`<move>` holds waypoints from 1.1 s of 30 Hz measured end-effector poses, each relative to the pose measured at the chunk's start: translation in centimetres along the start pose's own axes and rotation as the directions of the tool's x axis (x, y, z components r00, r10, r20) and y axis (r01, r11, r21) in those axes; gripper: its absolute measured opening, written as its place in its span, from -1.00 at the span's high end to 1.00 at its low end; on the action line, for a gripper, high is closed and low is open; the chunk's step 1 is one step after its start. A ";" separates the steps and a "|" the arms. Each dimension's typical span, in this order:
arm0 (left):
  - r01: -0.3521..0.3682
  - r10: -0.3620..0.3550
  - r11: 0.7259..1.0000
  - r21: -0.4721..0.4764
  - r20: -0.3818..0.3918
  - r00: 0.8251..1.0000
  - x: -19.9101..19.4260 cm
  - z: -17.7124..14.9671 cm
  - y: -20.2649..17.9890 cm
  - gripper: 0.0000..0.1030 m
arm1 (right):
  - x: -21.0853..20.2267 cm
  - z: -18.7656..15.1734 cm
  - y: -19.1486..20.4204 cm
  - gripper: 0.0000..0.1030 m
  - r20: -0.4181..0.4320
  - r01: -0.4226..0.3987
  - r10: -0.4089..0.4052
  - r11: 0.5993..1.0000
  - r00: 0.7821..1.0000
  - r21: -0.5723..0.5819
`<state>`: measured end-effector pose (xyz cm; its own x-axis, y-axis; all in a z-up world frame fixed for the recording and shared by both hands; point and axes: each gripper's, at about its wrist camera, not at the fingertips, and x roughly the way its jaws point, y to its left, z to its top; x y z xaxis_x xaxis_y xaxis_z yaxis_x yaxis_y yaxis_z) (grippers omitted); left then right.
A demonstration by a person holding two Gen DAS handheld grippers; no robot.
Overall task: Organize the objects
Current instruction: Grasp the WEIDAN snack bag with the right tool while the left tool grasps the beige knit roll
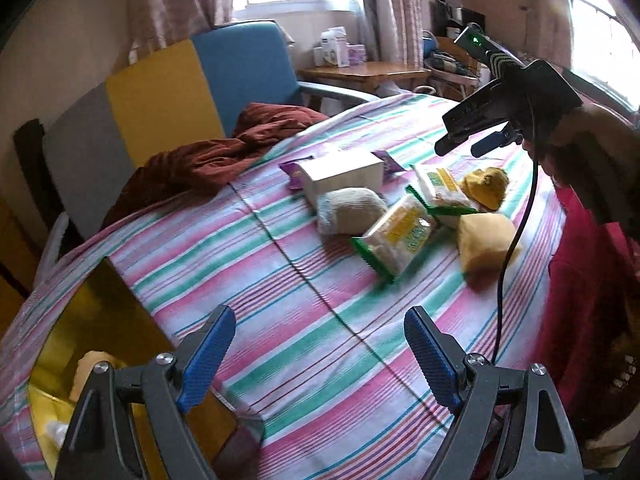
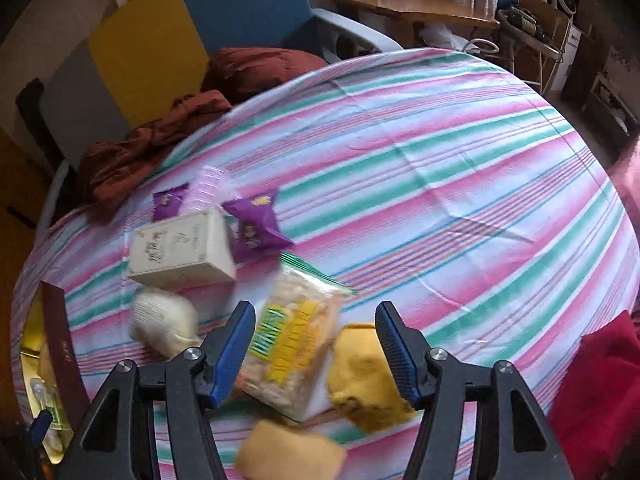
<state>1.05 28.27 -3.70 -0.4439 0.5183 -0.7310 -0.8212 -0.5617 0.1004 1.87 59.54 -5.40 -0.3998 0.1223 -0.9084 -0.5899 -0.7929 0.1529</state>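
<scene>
- I have both grippers over the striped bed (image 2: 440, 168), and I place everything else by the white box (image 2: 182, 250) lying in the middle of the clutter.
- My left gripper (image 1: 320, 356) hangs above bare sheet on the near side of the box; its jaws are released, nothing between them.
- My right gripper (image 2: 316, 348) looks down just past the box at a snack pack (image 2: 294, 340) and a yellow bundle (image 2: 362, 376). Its jaws stand apart and hold nothing; I judge I am lining up a pick.
- The things lie loose in one heap round the box: a white bundle (image 2: 164, 326) against it, two purple packets (image 2: 256, 224) behind it, a second snack pack (image 1: 442, 192) and an orange bundle (image 2: 290, 454) beyond. None looks sorted yet.
- An open brown box (image 2: 60, 344) with yellow lining sits at the bed's edge, on the far side of the white box from the snacks; probably the destination.
- The white box's print and the yellow lettering on the snack pack are too blurred to read.
</scene>
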 end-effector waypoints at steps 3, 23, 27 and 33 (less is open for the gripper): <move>0.035 -0.035 0.999 -0.009 -0.016 0.999 1.0 0.2 -0.3 -0.69 | 0.3 -0.1 -1.1 -0.23 -0.023 0.005 -0.005 1.000 1.000 0.006; 0.108 -0.119 0.985 -0.133 -0.075 0.990 5.1 2.2 0.6 -0.58 | 5.7 -0.3 1.6 -0.06 -0.123 -0.090 0.085 0.995 0.989 -0.033; 0.138 -0.161 0.961 -0.238 -0.079 0.984 6.5 4.1 2.0 -0.52 | 5.5 -0.6 1.9 0.09 -0.096 -0.089 0.083 0.994 0.992 -0.058; 0.105 -0.129 0.961 -0.256 -0.080 0.988 9.6 7.6 2.5 -0.64 | 4.2 -0.3 1.1 0.11 -0.015 -0.103 0.103 0.994 0.995 -0.035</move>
<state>-7.99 36.74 -5.29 -0.3040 0.5330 -0.7896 -0.7436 -0.6509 -0.1531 -0.24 59.07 -9.13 -0.4476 0.0308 -0.8937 -0.5207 -0.8214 0.2325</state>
